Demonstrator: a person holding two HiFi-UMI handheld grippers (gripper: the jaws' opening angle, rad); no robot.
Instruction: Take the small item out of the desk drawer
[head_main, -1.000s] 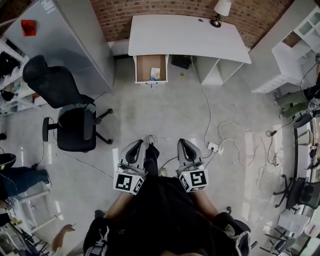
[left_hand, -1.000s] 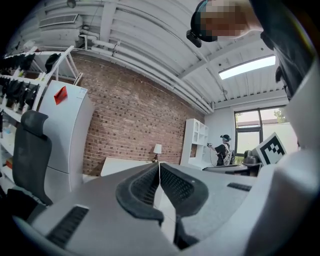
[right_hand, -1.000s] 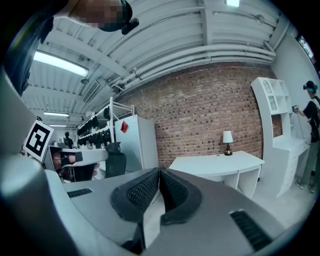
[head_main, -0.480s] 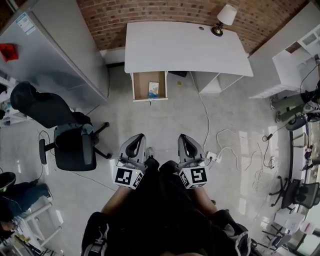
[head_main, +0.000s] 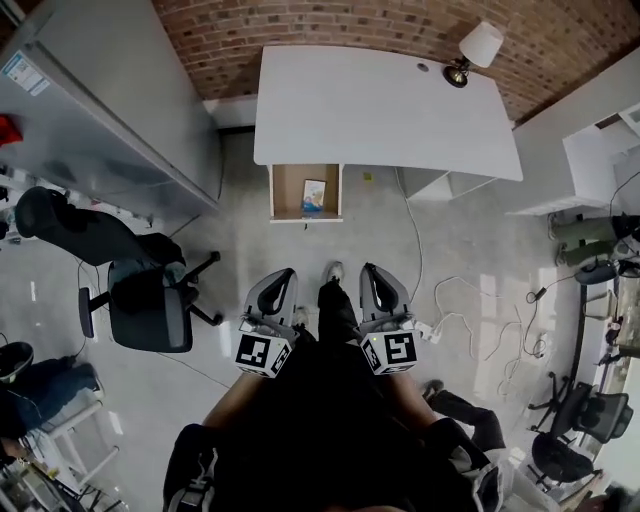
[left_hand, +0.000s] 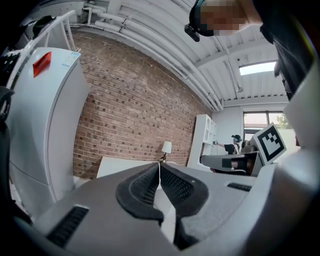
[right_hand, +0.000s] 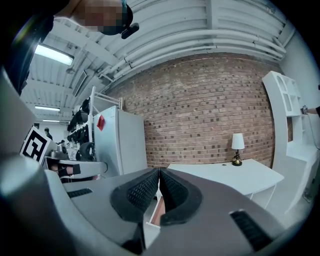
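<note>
Currently both pairs of fingers are pressed together with nothing between them. Left gripper (left_hand: 159, 166): ribbed pads (left_hand: 142, 187) meet along a thin seam, empty. Right gripper (right_hand: 159, 171): same, pads (right_hand: 141, 192) are shut tip to tip, empty. Below the right gripper's tips a strip of the brown drawer (head_main: 305, 190) interior shows in the right gripper view.

From the head view, the two grippers sit side by side in front of the person's body, marker cubes nearest the body and tips pointing at the desk (head_main: 380, 105). A shoe (head_main: 335, 271) shows between them. Both grippers are well apart from the drawer.

The drawer is open, under the left part of the desk and pulled out toward the person. The small item (head_main: 313, 195) lies flat inside it, right of centre, light with some blue on it. Nothing touches it.

The desk is white and set against the brick wall (head_main: 340, 20). A lamp (head_main: 476, 52) stands on its back right corner. A tall grey cabinet (head_main: 100, 100) stands left of the desk. A black office chair (head_main: 140, 295) stands on the floor left of the left gripper. A white power strip (head_main: 428, 330) with a cable lies on the floor just beside the right gripper. A white shelf (head_main: 600, 150) is at far right.
</note>
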